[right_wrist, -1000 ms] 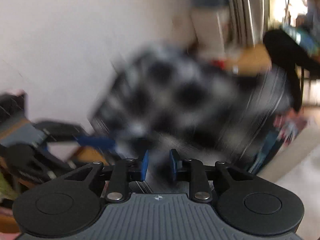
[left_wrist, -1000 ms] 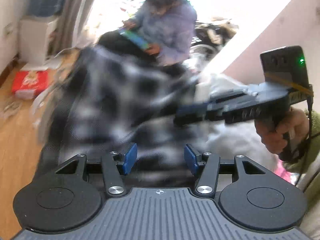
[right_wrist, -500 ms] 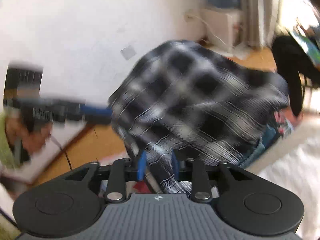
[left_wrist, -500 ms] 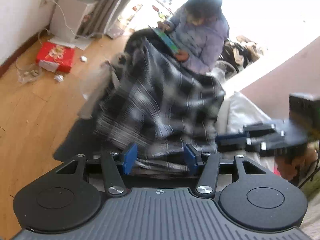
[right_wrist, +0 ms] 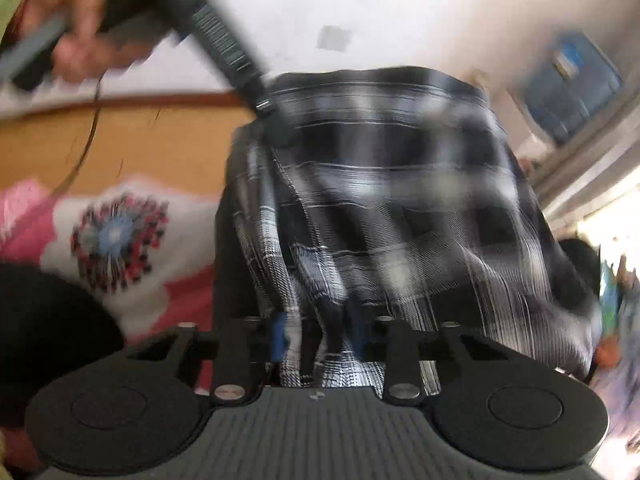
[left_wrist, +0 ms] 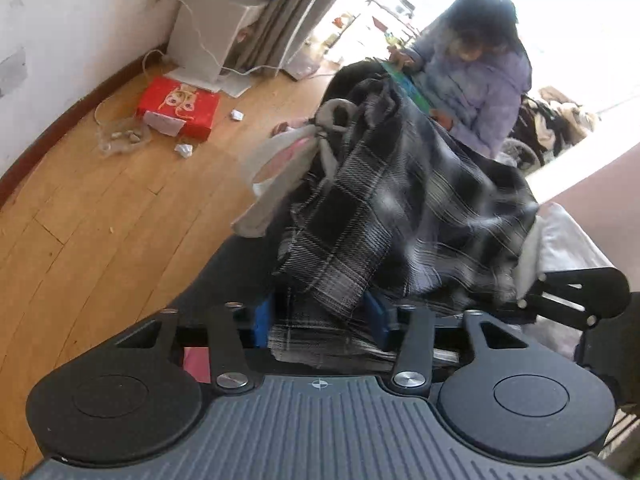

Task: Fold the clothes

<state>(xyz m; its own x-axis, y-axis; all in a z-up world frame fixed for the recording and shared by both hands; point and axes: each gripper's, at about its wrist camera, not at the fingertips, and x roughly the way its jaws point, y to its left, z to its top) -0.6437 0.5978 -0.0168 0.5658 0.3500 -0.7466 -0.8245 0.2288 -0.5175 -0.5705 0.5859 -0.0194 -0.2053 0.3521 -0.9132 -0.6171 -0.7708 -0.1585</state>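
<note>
A: How are the two tools set?

B: The left tool [left_wrist: 320, 322] is seen partly closed on a bunched fold of the black-and-white plaid fabric garment [left_wrist: 400, 216], its jaws having just been closing. The right tool [right_wrist: 318, 334] is clenched narrowly on another gathered edge of the same cloth, likewise just closed further.

A: Where is the garment, and what room is left?

B: It is held up between both tools. Bare wooden floor [left_wrist: 100, 220] is seen at the left; a seated person [left_wrist: 480, 92] is beyond, far right.

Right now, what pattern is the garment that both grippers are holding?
Black, grey and white plaid on the garment; sharpest in the left wrist view.
</note>
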